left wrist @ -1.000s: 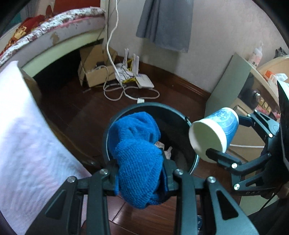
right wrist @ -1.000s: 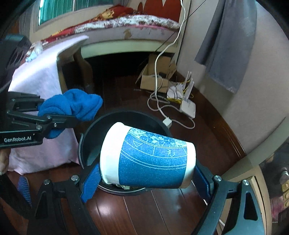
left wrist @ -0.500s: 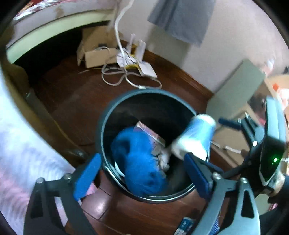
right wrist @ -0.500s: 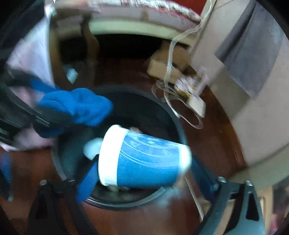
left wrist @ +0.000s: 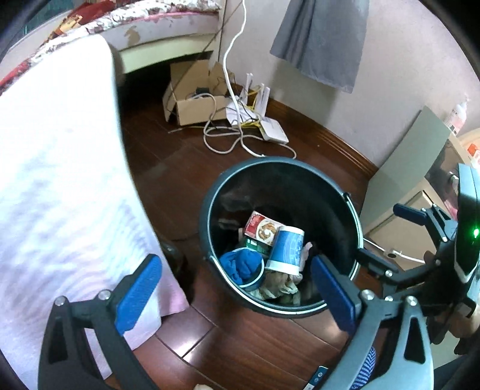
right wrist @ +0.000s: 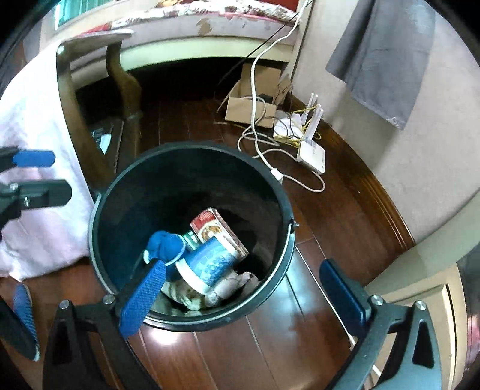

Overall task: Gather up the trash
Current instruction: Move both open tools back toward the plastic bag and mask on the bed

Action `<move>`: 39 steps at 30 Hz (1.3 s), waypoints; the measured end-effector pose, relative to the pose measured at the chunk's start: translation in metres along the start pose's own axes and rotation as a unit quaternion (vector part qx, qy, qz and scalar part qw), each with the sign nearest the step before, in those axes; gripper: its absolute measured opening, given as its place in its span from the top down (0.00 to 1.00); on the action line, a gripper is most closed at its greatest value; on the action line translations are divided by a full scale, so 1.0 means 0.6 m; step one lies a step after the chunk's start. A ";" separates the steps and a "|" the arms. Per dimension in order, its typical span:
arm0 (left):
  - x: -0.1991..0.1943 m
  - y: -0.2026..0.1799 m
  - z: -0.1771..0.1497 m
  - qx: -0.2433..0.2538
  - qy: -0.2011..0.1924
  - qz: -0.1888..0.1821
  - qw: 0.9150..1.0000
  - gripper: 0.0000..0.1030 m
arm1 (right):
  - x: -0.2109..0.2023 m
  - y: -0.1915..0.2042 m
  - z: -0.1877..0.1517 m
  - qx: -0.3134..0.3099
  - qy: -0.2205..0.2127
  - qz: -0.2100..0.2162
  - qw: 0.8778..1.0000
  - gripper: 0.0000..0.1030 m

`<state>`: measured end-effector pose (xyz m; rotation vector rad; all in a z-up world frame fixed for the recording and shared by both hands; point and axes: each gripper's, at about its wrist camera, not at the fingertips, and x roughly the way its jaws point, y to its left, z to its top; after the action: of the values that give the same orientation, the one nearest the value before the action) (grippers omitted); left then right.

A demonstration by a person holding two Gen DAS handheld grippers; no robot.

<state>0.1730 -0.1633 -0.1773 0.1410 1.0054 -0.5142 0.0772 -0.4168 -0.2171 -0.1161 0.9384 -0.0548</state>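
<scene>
One bed [left wrist: 168, 18] with a flowered cover runs along the top of the room, and one pale pink cloth [left wrist: 60, 186] hangs over a wooden frame beside the bin. One grey cloth [left wrist: 324, 39] hangs on the wall. The floor [left wrist: 168, 168] is dark wood.

One round black trash bin [left wrist: 348, 216] stands on the floor, just beside the pink cloth. In it lie, counted: one blue paper cup [left wrist: 286, 250], tipped on its side with its white rim toward the cameras; one blue knitted cloth [left wrist: 240, 265] bunched to the left of the cup, touching it; one red printed carton [left wrist: 261, 229] behind the cup; one green packet [left wrist: 255, 246], mostly hidden under the carton; and crumpled pale tissue [left wrist: 279, 285] at the bottom in front. How many tissue pieces there are cannot be told.

Two hand-held grippers hover above the bin. The left hand-held gripper [left wrist: 237, 295] has just been opening; its blue pads are spread wide with nothing between them. The right hand-held gripper [right wrist: 243, 295] has also just been opening and is equally spread and empty.

By the wall sit one open cardboard box [left wrist: 192, 108], one white router [left wrist: 274, 132] and a tangle of white cables [left wrist: 228, 141].
</scene>
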 end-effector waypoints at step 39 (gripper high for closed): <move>-0.390 0.324 -0.066 -0.151 -0.171 0.196 0.954 0.02 | -0.270 0.356 0.256 -0.028 -0.176 0.138 0.974 0.00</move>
<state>0.1342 0.1009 -0.0267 -0.0254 0.6795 -0.0131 0.1048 -0.1773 -0.0235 -0.0432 0.5943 0.2431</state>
